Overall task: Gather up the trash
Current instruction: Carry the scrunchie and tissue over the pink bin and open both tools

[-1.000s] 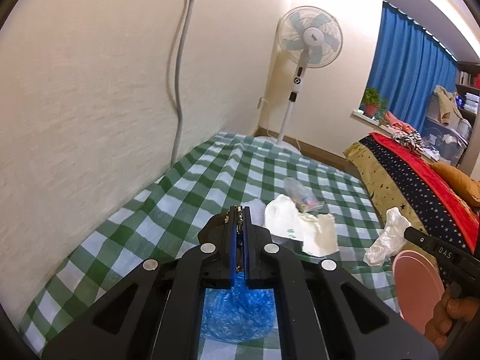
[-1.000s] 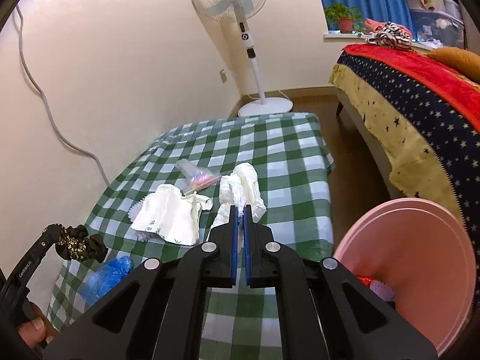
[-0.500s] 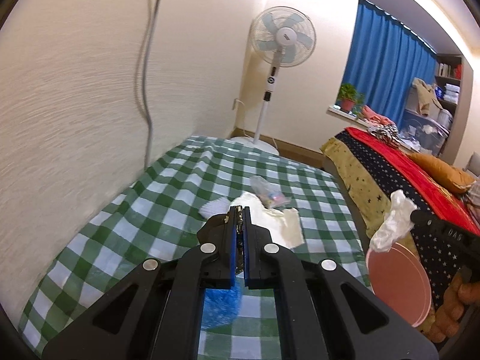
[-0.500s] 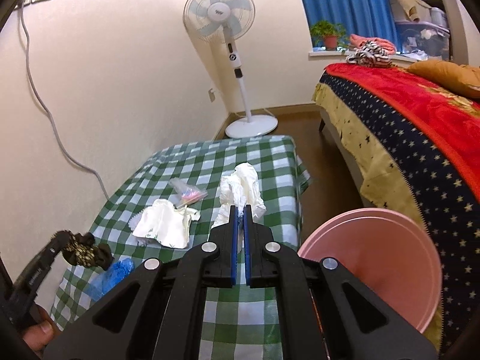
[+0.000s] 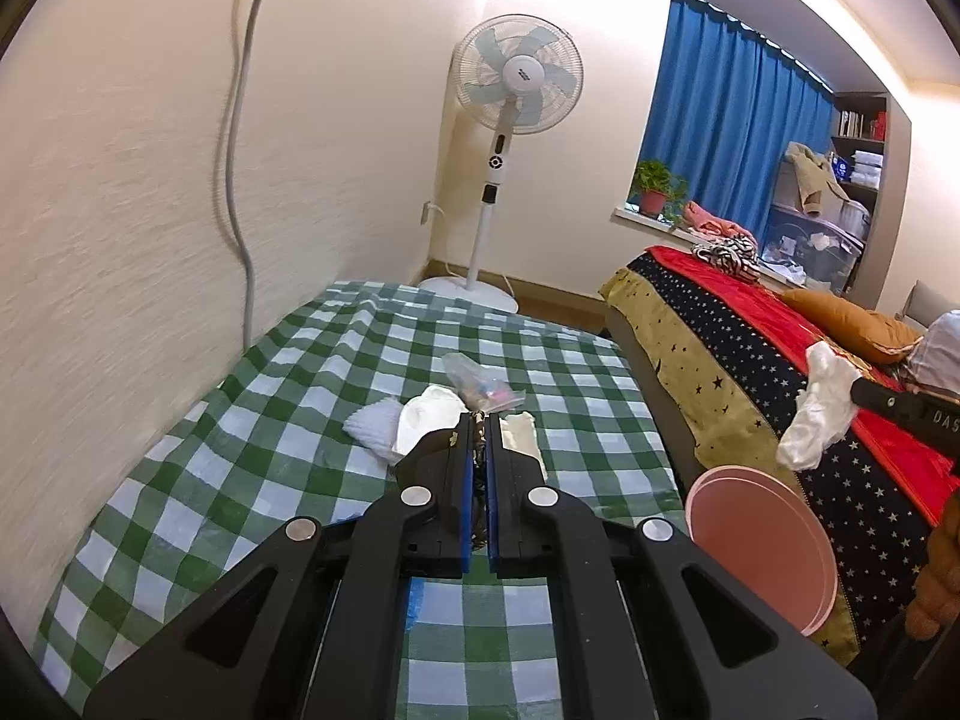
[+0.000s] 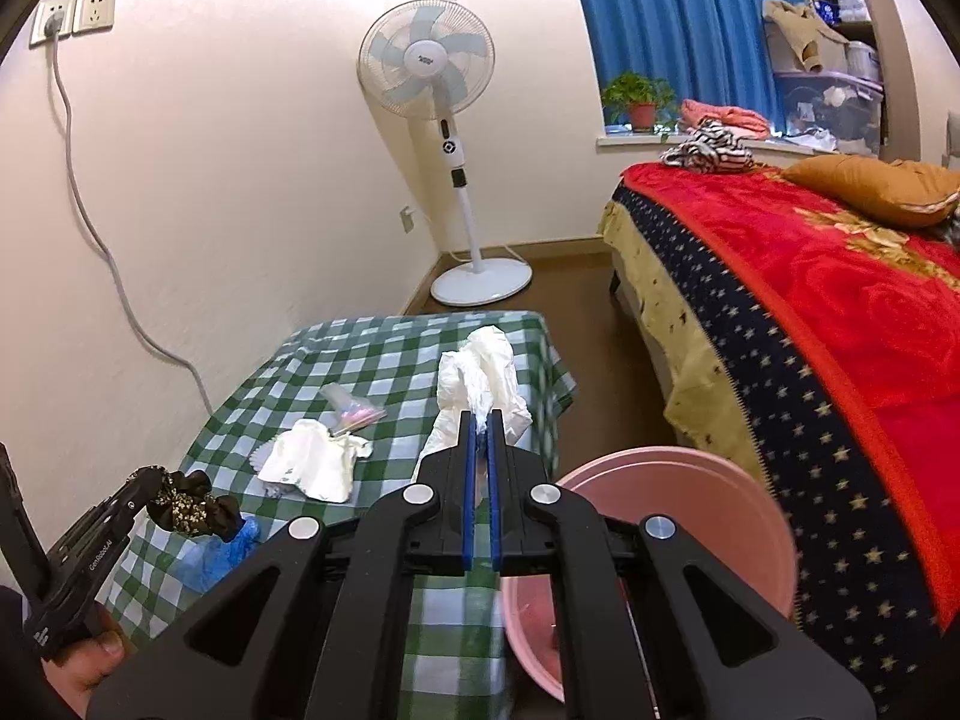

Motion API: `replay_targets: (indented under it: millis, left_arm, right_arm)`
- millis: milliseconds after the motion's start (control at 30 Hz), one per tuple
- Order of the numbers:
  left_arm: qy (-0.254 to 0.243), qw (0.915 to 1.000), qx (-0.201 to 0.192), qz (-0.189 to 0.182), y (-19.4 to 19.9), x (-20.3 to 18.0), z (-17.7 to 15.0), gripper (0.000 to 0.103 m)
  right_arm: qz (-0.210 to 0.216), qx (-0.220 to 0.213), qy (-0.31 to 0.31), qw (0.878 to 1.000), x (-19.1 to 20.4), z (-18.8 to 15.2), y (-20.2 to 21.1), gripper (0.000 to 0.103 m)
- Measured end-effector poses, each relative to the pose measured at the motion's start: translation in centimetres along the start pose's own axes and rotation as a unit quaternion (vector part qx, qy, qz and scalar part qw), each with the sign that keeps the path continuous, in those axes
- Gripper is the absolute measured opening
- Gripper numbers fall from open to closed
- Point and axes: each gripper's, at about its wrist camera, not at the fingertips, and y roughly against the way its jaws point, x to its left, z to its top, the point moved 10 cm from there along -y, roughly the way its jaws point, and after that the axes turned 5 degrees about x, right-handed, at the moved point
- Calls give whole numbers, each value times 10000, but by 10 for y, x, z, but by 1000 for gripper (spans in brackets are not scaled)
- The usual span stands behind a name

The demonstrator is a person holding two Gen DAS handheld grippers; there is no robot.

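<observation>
My left gripper [image 5: 478, 423] is shut on a dark gold-speckled scrunchie [image 6: 186, 504], held above the near left part of the green checked table [image 5: 240, 420]. My right gripper [image 6: 480, 420] is shut on a crumpled white plastic bag [image 6: 480, 378] that hangs in the air over the table's right edge, just beside the pink bin [image 6: 678, 516]. In the left wrist view the white bag [image 5: 816, 414] hangs above the bin [image 5: 762, 540]. On the cloth lie a white wrapper [image 6: 312, 462], a clear bag with pink bits [image 6: 351, 408] and a blue plastic crumple [image 6: 216, 552].
A standing fan [image 6: 456, 180] is at the far corner and a grey cable [image 6: 90, 210] runs down the wall on the left. A bed with a red and starred blanket [image 6: 840, 312] fills the right side. A strip of brown floor [image 6: 606, 360] separates table and bed.
Both grippers have risen and drawn back from the table. The right one carried the white bag off the cloth towards the pink bin. The left one still grips the scrunchie.
</observation>
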Motion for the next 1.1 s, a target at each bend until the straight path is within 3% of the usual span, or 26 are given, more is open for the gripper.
replay_targets:
  millis: [800, 1100]
  left_arm:
    - [-516, 9981, 100, -315, -3, -61, -16, 3]
    - [-733, 9950, 206, -647, -8, -99, -20, 3]
  right_arm:
    - [-522, -81, -459, 9975, -88, -26, 12, 4]
    - [-719, -110, -516, 9960, -100, -29, 12, 4]
